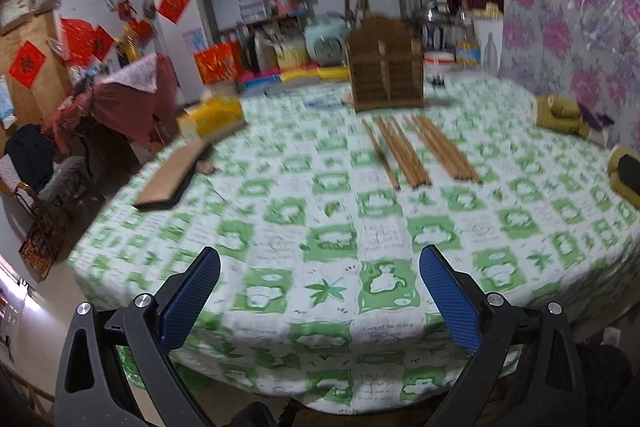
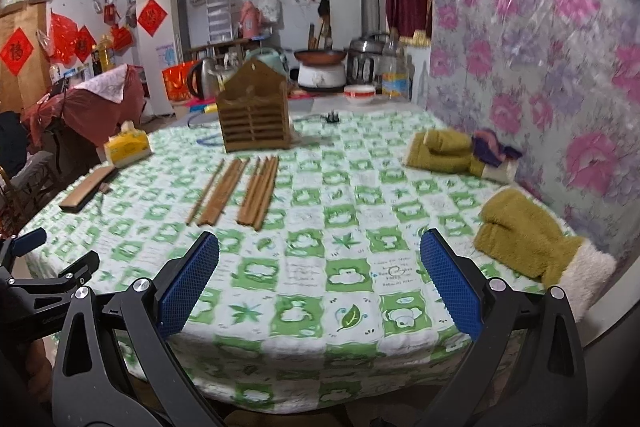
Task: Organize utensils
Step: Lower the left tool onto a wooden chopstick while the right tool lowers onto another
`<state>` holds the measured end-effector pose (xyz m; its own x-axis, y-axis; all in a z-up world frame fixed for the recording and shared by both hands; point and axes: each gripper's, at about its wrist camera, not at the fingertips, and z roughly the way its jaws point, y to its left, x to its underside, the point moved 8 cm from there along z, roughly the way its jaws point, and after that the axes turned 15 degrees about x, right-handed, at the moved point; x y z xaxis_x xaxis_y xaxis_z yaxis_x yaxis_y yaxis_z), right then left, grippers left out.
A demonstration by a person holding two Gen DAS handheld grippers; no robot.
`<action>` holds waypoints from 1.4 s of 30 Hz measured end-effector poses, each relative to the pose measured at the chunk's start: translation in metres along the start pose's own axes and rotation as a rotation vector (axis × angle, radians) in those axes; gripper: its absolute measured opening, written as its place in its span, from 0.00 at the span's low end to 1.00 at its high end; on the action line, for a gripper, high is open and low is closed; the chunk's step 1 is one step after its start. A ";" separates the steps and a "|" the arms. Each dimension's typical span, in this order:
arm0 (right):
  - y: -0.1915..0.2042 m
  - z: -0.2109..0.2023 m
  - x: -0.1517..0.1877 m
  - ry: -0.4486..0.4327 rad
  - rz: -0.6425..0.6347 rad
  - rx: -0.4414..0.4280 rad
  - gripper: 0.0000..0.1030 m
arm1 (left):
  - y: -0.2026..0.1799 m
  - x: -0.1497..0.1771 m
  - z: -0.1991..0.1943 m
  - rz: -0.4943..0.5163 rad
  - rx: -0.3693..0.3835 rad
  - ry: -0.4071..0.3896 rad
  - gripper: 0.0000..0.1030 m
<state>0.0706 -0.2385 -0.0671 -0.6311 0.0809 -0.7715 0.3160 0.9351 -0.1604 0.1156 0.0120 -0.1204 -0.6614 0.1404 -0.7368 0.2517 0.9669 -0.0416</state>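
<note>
The chopsticks (image 2: 236,189) lie flat on the table (image 2: 360,195) in two loose bundles with one stray stick beside them, just in front of the holder (image 2: 256,115), a slatted wooden rack standing upright further back. I take the rack to be where they belong.

My right gripper (image 2: 319,247) is spread wide and carries nothing, hanging over the near edge, well short of the sticks. My left gripper (image 1: 319,261) is the same: wide apart, bare, over the near edge.

The risk, as I judge it, is the sticks themselves (thin, round, packed side by side). Closing on a bundle could pinch some and roll the rest away, or the pads could snag the cloth. Pushing sticks hard into the rack could tip it.
</note>
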 end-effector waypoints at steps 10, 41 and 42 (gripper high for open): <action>0.017 0.073 -0.002 0.111 -0.018 -0.063 0.94 | 0.014 -0.022 0.082 -0.007 0.076 0.164 0.95; 0.075 0.186 0.003 0.314 -0.369 -0.073 0.51 | 0.046 -0.068 0.167 0.051 0.100 0.323 0.95; 0.072 0.186 0.002 0.327 -0.338 -0.105 0.49 | 0.047 -0.068 0.166 0.056 0.099 0.319 0.95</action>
<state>0.2234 -0.2348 -0.1948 -0.8810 -0.1451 -0.4502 -0.0078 0.9561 -0.2928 0.2896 0.0124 -0.1848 -0.8286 0.2670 -0.4920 0.3506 0.9328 -0.0841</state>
